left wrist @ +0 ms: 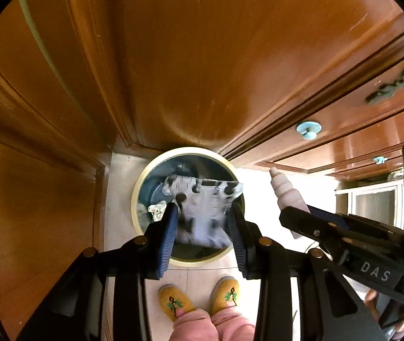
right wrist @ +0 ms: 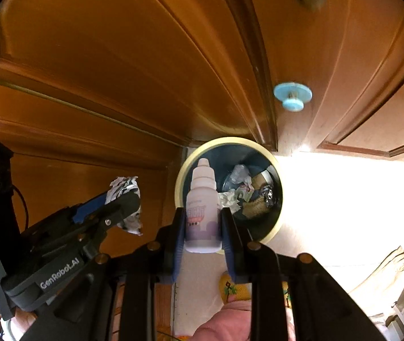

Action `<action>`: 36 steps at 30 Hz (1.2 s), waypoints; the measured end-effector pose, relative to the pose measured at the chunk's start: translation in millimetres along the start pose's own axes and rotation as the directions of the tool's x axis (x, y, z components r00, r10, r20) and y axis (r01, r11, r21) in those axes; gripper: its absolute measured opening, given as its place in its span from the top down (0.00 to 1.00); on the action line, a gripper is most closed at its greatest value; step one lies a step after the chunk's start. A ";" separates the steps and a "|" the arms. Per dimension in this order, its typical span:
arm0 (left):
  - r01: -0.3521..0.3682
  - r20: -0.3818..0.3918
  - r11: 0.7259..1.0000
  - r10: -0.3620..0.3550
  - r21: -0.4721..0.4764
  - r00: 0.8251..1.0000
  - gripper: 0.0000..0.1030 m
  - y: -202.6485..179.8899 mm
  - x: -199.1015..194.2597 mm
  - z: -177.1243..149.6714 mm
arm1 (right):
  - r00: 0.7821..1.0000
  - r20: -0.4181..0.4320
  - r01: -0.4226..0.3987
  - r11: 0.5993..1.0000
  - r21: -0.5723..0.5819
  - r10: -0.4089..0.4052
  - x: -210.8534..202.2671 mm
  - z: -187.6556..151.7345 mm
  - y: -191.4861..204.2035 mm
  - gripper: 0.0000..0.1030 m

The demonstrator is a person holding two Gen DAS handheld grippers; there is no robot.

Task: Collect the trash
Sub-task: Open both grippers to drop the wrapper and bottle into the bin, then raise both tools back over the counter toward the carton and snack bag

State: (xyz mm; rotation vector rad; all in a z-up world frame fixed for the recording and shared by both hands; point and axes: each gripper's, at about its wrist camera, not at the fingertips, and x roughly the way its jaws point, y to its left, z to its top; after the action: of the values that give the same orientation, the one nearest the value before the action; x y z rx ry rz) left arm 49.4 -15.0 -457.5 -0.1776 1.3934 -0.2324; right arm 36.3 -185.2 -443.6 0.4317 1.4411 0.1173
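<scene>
A round dark bin with a cream rim (left wrist: 135,196) (right wrist: 179,179) stands on the floor against the wooden cabinet. My left gripper (left wrist: 203,213) is shut on a crumpled silver blister pack (left wrist: 202,201) and holds it over the bin mouth; the pack also shows in the right wrist view (right wrist: 124,187). My right gripper (right wrist: 202,213) is shut on a small white dropper bottle (right wrist: 203,213), held upright above the bin's near edge; the bottle also shows in the left wrist view (left wrist: 285,196). Crumpled paper and foil trash (right wrist: 241,190) lie inside the bin.
Wooden cabinet doors with light blue knobs (left wrist: 308,129) (right wrist: 293,96) rise behind the bin. The person's yellow slippers (left wrist: 173,301) stand on the pale tiled floor just in front of the bin. Bright light washes out the floor to the right (right wrist: 344,199).
</scene>
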 end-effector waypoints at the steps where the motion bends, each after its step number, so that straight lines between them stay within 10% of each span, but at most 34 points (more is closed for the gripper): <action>1: 0.005 -0.002 1.000 -0.005 0.001 1.000 0.58 -1.0 2.8 0.5 | 1.000 0.000 -0.001 1.000 0.003 0.001 3.4 0.9 -1.3 0.76; 5: 0.020 0.002 1.000 -0.020 -0.024 1.000 0.38 13.0 0.9 -0.6 | 1.000 0.002 -0.013 1.000 0.020 0.013 3.9 2.3 -6.3 0.72; 23: 0.014 0.019 1.000 -0.014 -0.005 1.000 0.37 -1.3 -60.4 -3.3 | 0.999 0.035 -0.020 0.998 0.053 0.018 -56.8 -14.4 8.2 0.62; 36: 0.048 0.072 0.997 -0.052 0.058 0.996 0.37 -39.0 -200.3 -5.2 | 0.998 0.056 -0.016 0.999 0.045 0.014 -167.2 -39.7 54.5 0.62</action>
State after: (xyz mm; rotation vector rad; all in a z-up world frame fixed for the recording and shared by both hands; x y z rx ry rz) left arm 10.1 0.7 -257.8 -0.1724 1.3085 -0.3035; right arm -15.8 -182.5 -271.1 0.4794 1.3876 0.0839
